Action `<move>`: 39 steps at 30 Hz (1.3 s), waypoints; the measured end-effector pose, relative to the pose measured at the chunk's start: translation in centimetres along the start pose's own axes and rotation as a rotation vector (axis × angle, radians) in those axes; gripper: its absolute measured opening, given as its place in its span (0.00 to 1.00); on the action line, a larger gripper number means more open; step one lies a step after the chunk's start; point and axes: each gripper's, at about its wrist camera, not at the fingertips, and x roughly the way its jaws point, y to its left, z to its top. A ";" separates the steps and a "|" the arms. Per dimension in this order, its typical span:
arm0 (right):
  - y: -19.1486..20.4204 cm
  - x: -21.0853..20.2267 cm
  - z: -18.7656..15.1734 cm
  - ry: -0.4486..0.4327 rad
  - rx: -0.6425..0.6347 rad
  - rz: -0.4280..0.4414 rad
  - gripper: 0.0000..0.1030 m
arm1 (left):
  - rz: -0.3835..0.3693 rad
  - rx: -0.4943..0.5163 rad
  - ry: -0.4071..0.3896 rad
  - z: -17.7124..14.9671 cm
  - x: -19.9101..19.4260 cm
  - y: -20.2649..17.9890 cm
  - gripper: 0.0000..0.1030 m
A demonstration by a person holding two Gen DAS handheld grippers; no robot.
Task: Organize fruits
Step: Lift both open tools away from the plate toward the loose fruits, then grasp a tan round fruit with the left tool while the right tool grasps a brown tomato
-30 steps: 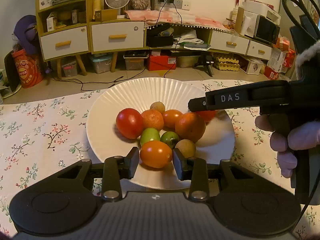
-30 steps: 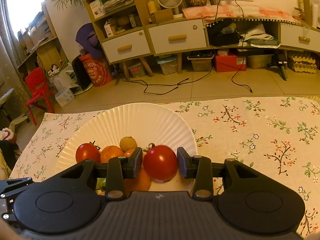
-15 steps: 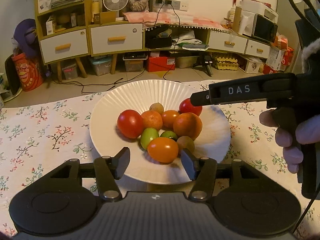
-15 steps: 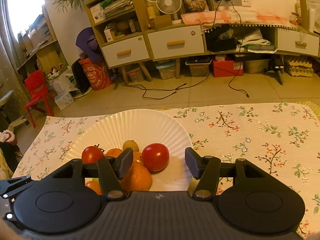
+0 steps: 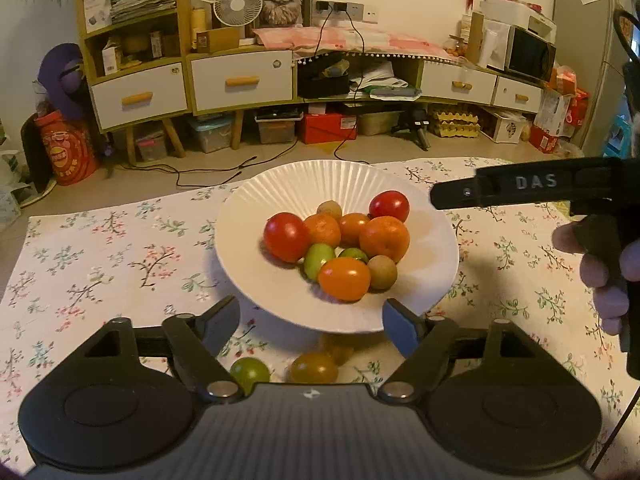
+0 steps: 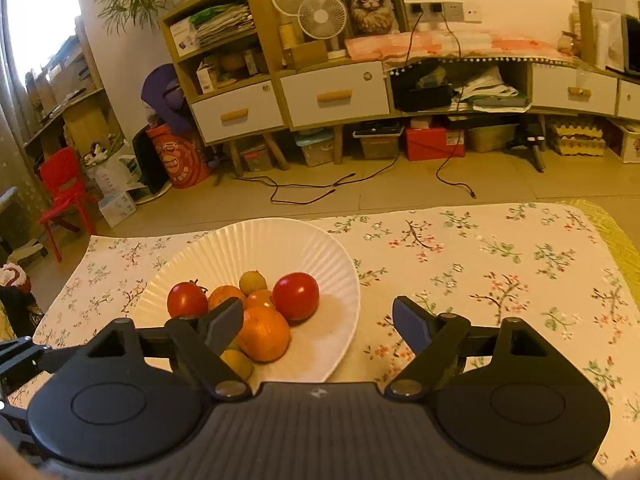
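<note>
A white fluted plate [image 5: 280, 184] on the floral cloth holds several fruits. Among them are an orange tomato [image 5: 344, 279] at the near side, two red tomatoes [image 5: 286, 237] and an orange [image 5: 384, 239]. My left gripper [image 5: 312, 312] hangs over the plate's near rim, its jaws opening, with nothing between the pads. The right gripper [image 6: 318, 310] is also opening and empty. The red tomato [image 6: 296, 296] lies free on the plate [image 6: 256, 236], ahead and slightly left of it. One right finger [image 5: 520, 188] reaches in from the right in the left wrist view.
Loose on the cloth just before the plate lie a green fruit [image 5: 250, 372] and a yellow-orange one [image 5: 314, 368]. A hand [image 5: 608, 280] grips the right gripper's handle. The table's far edge [image 6: 440, 210] drops to a floor with cables and cabinets.
Both grippers have opened: the left let go of the orange tomato and the right of the red tomato, which now rest on the plate. Both have drawn back and slightly up.
</note>
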 end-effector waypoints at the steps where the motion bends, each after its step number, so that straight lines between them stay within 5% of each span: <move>1: 0.0 -0.2 -0.1 0.001 0.000 -0.002 0.80 | 0.002 -0.001 0.000 -0.1 -0.2 0.1 0.74; 16: 1.1 -1.9 -2.4 0.013 -0.054 -0.016 0.98 | 0.053 0.029 0.027 -2.4 -2.2 1.7 0.92; 34: 4.5 -1.8 -7.2 0.064 -0.194 0.004 0.99 | 0.070 0.020 0.075 -7.4 -1.4 3.1 0.91; 39: 5.2 -1.0 -7.9 0.084 -0.215 0.009 0.99 | 0.035 0.023 0.063 -7.8 -1.1 2.9 0.79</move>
